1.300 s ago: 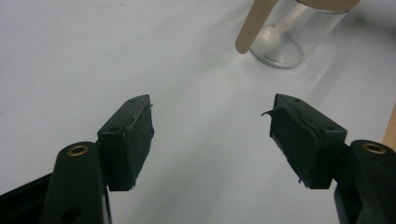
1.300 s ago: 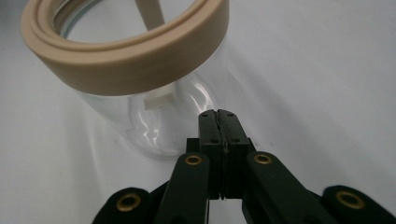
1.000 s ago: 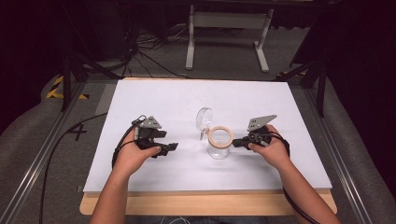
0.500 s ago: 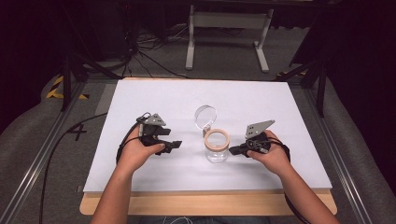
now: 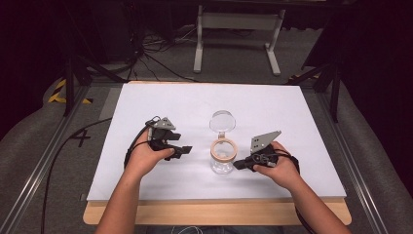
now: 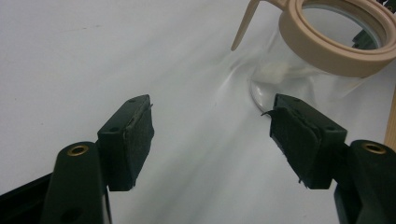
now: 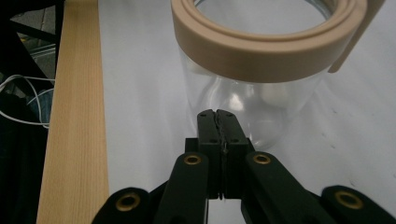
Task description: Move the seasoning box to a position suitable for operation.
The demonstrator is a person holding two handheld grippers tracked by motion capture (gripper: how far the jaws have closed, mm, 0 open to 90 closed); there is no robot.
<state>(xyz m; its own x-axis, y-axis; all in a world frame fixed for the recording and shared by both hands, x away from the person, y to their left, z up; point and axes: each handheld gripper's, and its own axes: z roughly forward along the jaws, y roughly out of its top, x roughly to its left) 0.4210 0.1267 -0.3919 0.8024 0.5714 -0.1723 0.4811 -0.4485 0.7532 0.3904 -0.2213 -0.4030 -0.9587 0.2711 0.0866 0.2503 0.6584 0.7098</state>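
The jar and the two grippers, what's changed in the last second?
The right gripper, shut and empty, drew back toward the table's near edge, off the jar's lid, which now hangs open behind the beige rim. The jar stayed put; the left gripper barely shifted, open.

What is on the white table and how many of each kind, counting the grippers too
Jar: 1, clear, with a tan ring at its mouth
Lid: 1, clear, hinged open behind the jar
Grippers: 2, left gripper and right gripper
Total: 4
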